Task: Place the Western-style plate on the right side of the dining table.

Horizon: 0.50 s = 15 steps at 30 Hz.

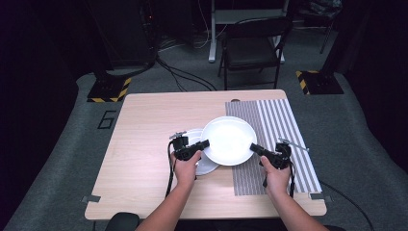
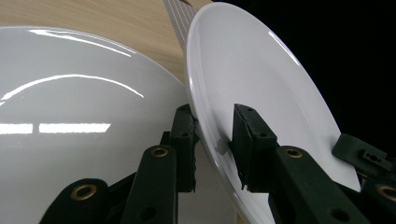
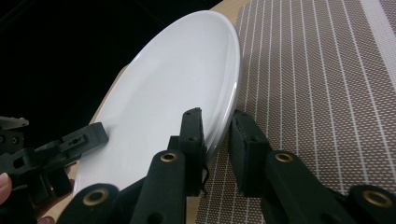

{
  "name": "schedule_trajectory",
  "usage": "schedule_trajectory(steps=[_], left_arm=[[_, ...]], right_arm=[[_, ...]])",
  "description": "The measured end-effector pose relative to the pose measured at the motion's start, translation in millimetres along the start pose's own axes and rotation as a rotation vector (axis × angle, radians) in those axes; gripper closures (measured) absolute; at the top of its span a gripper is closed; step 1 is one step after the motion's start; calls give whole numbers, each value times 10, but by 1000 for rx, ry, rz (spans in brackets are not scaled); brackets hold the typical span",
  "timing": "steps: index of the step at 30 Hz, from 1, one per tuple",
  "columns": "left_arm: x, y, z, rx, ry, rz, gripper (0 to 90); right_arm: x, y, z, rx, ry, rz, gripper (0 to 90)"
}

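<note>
A large white plate [image 1: 228, 140] is held level above the table between both grippers. My left gripper [image 1: 204, 143] is shut on its left rim, one jaw on each face of the plate [image 2: 261, 79]. My right gripper [image 1: 253, 147] is shut on the right rim in the same way, clamping the plate [image 3: 177, 93] edge. A second white plate [image 1: 206, 167] lies on the wood under the left part of the held one, and appears wide and glossy [image 2: 70, 116] in the left gripper view. The held plate hides much of it.
A brown and white striped placemat [image 1: 284, 125] covers the right part of the wooden table [image 1: 144, 134]; its weave [image 3: 317, 84] lies right below the right gripper. A black chair [image 1: 252, 48] stands beyond the table's far edge.
</note>
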State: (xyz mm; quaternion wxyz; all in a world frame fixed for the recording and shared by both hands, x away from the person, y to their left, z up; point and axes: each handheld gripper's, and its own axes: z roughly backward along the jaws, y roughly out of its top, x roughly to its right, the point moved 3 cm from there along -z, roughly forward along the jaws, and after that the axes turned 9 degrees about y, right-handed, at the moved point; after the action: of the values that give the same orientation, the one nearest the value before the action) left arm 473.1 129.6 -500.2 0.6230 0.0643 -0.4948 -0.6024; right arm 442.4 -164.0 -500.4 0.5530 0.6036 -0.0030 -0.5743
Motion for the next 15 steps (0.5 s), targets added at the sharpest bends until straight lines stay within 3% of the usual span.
schedule_trajectory(steps=[15], left_arm=[[193,17,-120,-14,-32,-24,709]], right_arm=[[67,40,201,46,-28,-6,756]])
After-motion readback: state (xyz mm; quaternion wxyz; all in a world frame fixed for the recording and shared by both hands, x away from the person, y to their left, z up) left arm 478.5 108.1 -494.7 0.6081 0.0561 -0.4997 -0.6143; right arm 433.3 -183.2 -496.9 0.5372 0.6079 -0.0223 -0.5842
